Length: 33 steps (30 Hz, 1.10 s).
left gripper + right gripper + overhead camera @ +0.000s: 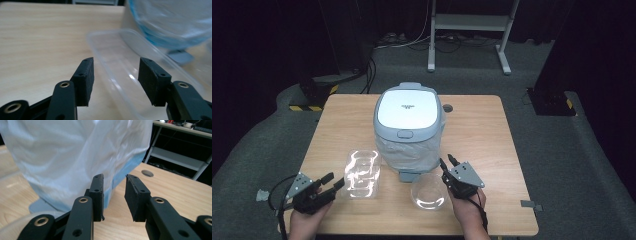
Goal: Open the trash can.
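At the lower left of the high view, the left tongs (333, 181) stand apart, nothing clamped, their tips at the near edge of a clear plastic tray (361, 174) lying on the worktop (492, 150). At centre stands a grey pedal bin (409, 127) lined with a bag; the small dark writing on its white lid is too small to read. Right of the tray lies a clear bowl (428, 192), and beside it the right tongs (446, 161) stand apart, empty.

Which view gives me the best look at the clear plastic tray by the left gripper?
The high view: the clear plastic tray shows whole, lying on the table left of the bin. The left gripper view shows its near rim between the left gripper's open jaws, untouched. The right gripper view faces the bin's bag.
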Available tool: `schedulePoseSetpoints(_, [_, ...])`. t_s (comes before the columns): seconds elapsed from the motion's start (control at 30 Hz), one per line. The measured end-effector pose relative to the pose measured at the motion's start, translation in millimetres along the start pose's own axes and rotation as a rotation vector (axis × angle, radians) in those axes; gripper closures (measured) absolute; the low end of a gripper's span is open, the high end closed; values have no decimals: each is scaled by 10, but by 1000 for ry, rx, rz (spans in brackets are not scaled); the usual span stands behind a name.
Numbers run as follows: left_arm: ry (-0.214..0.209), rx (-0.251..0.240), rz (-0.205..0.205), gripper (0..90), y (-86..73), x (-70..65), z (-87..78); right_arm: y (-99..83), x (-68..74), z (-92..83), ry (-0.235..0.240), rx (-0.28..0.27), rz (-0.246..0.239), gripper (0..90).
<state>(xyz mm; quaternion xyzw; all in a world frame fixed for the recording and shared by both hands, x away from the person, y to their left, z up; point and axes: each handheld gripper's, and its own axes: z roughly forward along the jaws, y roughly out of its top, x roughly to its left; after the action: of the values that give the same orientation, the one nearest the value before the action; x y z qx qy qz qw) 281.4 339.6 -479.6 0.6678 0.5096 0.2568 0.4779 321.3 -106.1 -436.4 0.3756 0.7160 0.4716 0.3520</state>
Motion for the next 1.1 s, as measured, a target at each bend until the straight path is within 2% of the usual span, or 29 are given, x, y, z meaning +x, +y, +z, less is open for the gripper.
schedulePoseSetpoints(0.03, [25, 1, 7, 474, 13, 68, 49, 29, -6, -15, 2, -11, 9, 667])
schedulePoseSetpoints(0.1, [61, 15, -6, 485, 17, 213, 167, 94, -9, -47, 3, -35, 16, 658])
schedulePoseSetpoints(0.13, [76, 29, -12, 490, 7, 272, 224, 131, -7, -62, 5, -47, 18, 654])
schedulePoseSetpoints(0.2, [112, 58, 0, 491, -22, 346, 307, 205, -3, -95, 7, -71, 20, 652])
schedulePoseSetpoints(0.23, [126, 90, -3, 489, -42, 384, 356, 232, -2, -108, 10, -77, 24, 651])
schedulePoseSetpoints(0.3, [135, 127, -1, 475, -80, 396, 407, 310, -5, -134, 10, -100, 24, 645])
schedulePoseSetpoints(0.37, [161, 171, 37, 469, -131, 365, 456, 366, -5, -152, 3, -112, 15, 641])
schedulePoseSetpoints(0.4, [161, 171, 37, 461, -131, 365, 456, 406, -7, -164, 0, -118, 11, 636])
schedulePoseSetpoints(0.43, [172, 210, 67, 449, -158, 347, 487, 447, -8, -178, -4, -128, 9, 634])
schedulePoseSetpoints(0.5, [194, 241, 90, 430, -178, 341, 509, 502, -16, -200, -8, -142, 8, 633])
schedulePoseSetpoints(0.63, [188, 283, 86, 401, -224, 363, 532, 629, -29, -258, -14, -180, 12, 632])
schedulePoseSetpoints(0.77, [178, 283, 59, 364, -231, 381, 537, 750, -20, -299, -8, -211, 20, 630])
schedulePoseSetpoints(1.1, [162, 280, 61, 312, -239, 365, 543, 1025, 100, -290, 41, -253, 16, 635])
